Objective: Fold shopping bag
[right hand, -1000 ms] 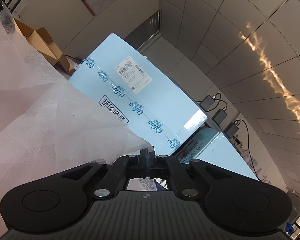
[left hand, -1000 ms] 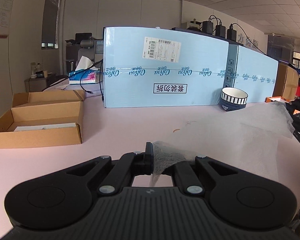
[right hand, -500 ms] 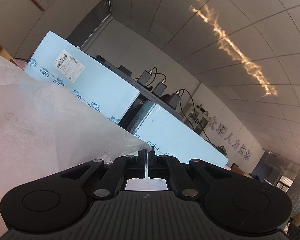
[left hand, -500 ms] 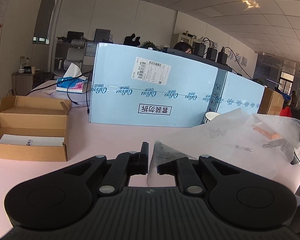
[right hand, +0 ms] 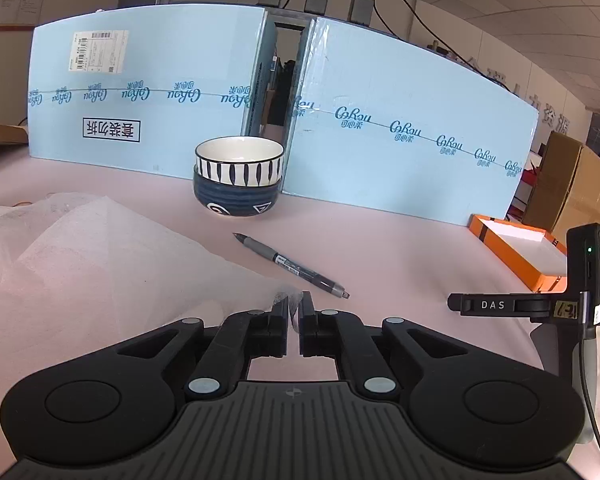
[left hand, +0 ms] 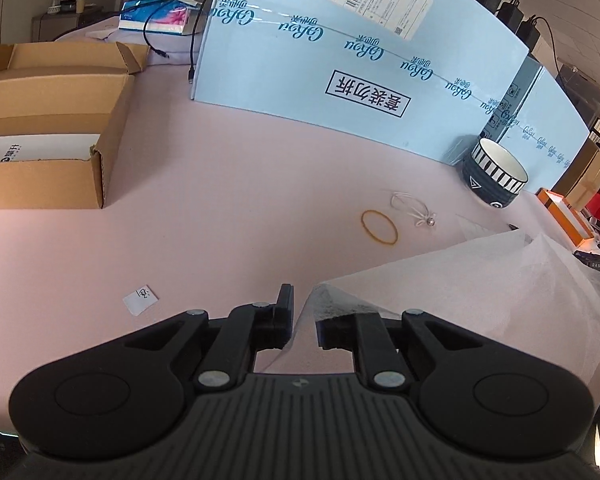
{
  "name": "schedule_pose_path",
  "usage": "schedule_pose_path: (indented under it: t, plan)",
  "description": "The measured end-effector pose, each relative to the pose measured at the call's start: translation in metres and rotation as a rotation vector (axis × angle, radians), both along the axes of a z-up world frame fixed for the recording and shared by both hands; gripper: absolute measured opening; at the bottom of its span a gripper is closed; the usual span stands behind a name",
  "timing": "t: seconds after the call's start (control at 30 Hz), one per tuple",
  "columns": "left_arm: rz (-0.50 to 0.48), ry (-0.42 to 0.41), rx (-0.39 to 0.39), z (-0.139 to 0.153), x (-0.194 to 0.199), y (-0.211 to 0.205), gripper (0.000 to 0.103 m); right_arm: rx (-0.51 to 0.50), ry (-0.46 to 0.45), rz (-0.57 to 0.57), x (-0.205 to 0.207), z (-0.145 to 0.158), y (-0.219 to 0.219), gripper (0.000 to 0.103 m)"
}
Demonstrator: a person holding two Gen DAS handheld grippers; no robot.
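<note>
A thin, translucent white shopping bag point(right hand: 100, 264) lies crumpled on the pink table point(left hand: 220, 200) (folds puffed up). The left gripper point(left hand: 303, 312) stands parted; the right gripper point(right hand: 294, 312), just opening, loosely straddles a corner.

Your left gripper point(left hand: 303, 312) points down at the table, its 2 jaws parted by a clear gap. A corner of the white bag point(left hand: 480, 280) drapes over the right-hand finger point(left hand: 340, 320); the left-hand one stands clear of it. Your right gripper point(right hand: 294, 312) tilts down less steeply. Its jaws have just been opening and show a narrow slit, with the bag's thin edge between the pads, which do not visibly press it
</note>
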State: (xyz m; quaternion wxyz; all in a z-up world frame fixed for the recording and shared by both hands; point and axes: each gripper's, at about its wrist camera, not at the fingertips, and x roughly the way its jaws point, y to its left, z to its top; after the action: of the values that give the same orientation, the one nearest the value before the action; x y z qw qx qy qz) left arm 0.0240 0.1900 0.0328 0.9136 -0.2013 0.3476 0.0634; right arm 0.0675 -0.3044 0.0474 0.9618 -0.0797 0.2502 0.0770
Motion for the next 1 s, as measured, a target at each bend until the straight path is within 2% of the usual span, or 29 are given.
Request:
schedule_pose_path:
  t: [0.07,0.3,0.37,0.43,0.53,0.73,0.83,0.9,1.0]
  plan:
    - [0.008,0.008,-0.013,-0.003,0.003,0.003,0.011,0.061,0.005,-0.038,0.001,-0.002,-0.013,0.029]
    - [0.07,0.023,-0.018,-0.01,0.005,0.019,0.019,0.164,0.005,-0.201,-0.008,-0.007,-0.055,0.032]
    - [0.081,0.015,-0.042,-0.011,0.005,0.024,0.019,0.175,0.0,-0.223,-0.014,-0.008,-0.061,0.034]
    - [0.093,0.011,-0.042,-0.01,0.005,0.025,0.024,0.196,-0.007,-0.226,-0.022,-0.009,-0.062,0.038]
    - [0.104,0.003,-0.024,-0.009,0.002,0.025,0.029,0.258,-0.005,-0.185,-0.041,-0.005,-0.056,0.039]
    - [0.131,-0.032,-0.02,0.002,-0.012,0.03,0.036,0.332,0.041,-0.009,-0.063,0.006,-0.035,0.044]
    - [0.134,-0.06,0.002,0.01,-0.03,0.027,0.04,0.31,0.09,0.06,-0.063,0.003,-0.016,0.045]
    - [0.127,-0.072,0.021,0.01,-0.044,0.022,0.045,0.3,0.122,0.08,-0.059,-0.003,-0.007,0.045]
    - [0.12,-0.089,0.029,0.008,-0.072,0.009,0.048,0.288,0.152,0.102,-0.055,-0.01,0.005,0.045]
